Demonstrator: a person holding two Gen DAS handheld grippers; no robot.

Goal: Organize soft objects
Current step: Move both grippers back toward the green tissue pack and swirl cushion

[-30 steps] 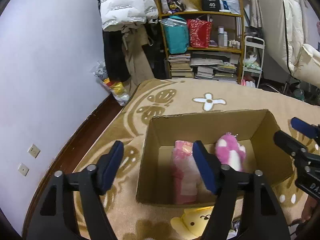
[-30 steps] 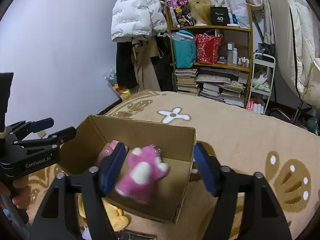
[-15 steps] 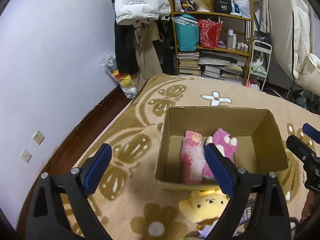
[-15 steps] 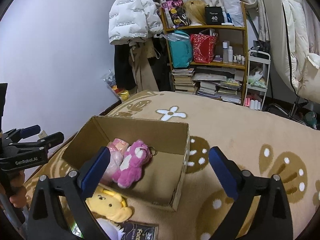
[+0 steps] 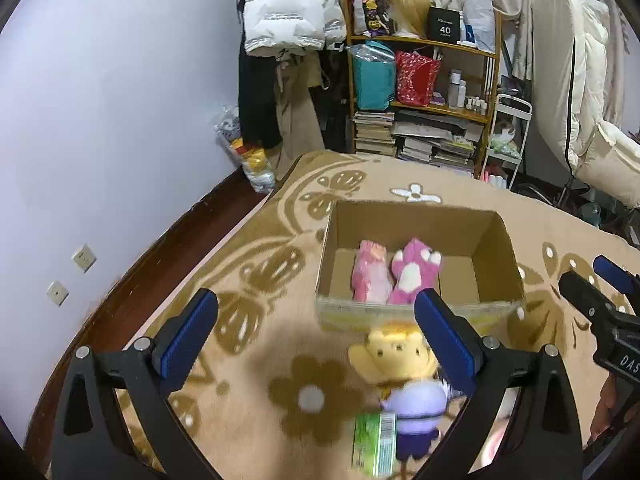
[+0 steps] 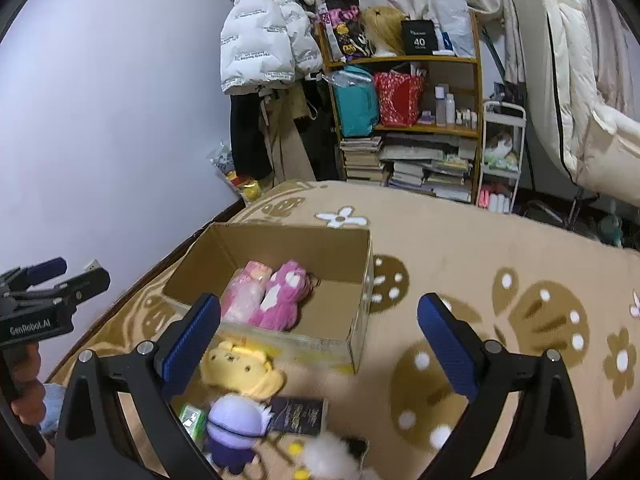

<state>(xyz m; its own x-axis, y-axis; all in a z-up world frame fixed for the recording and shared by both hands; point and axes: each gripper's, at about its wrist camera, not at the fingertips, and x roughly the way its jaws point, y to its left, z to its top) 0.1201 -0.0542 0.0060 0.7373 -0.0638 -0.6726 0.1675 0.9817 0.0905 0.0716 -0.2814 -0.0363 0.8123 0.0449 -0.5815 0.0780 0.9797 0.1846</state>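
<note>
An open cardboard box (image 5: 416, 220) (image 6: 296, 240) sits on the beige carpet. Inside it lie a light pink toy (image 5: 370, 272) (image 6: 244, 288) and a magenta plush (image 5: 412, 268) (image 6: 284, 292), side by side. In front of the box lie a yellow plush (image 5: 394, 354) (image 6: 240, 368), a purple plush (image 5: 416, 408) (image 6: 236, 420) and a white fluffy toy (image 6: 328, 460). My left gripper (image 5: 314, 304) hangs above the carpet short of the box, its jaws opening with nothing between them. My right gripper (image 6: 319, 306) is open and empty, over the box's near right corner.
A green packet (image 5: 374, 440) and a dark card (image 6: 298, 420) lie among the toys. A crowded bookshelf (image 5: 424, 96) and hanging coats (image 5: 288, 8) stand at the back. Dark wood floor (image 5: 160, 248) and a wall border the carpet on the left.
Both grippers drew back and up from the box and their jaws widened. The magenta plush left the right gripper and now lies in the box beside the light pink toy.
</note>
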